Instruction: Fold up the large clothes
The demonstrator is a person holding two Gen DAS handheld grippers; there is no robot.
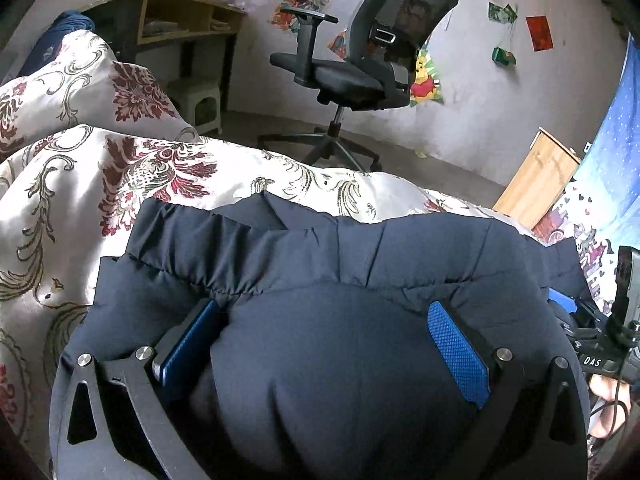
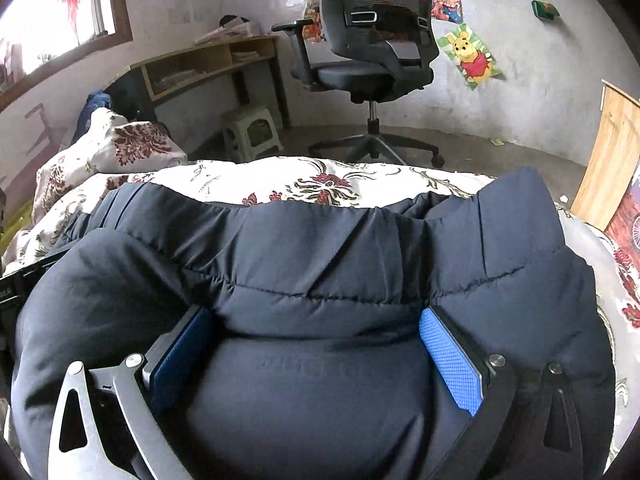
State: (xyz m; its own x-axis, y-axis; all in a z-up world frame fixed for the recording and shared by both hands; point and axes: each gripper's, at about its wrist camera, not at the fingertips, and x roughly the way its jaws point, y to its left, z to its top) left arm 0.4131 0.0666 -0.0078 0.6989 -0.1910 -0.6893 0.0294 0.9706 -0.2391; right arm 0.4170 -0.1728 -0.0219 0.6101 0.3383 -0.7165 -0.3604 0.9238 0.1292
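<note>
Left wrist view shows the left hand-held gripper (image 1: 324,344) with its jaws spread wide around a thick bulge of the navy padded jacket (image 1: 320,264); the pads press the fabric, so it appears to be grasping the garment; right wrist view shows the right hand-held gripper (image 2: 316,348) likewise clamped over a bulge of the jacket (image 2: 320,248); the garment lies bunched on the floral bed cover (image 1: 72,184); judged from this, folding is in progress, with flattening and final folds outstanding.
</note>
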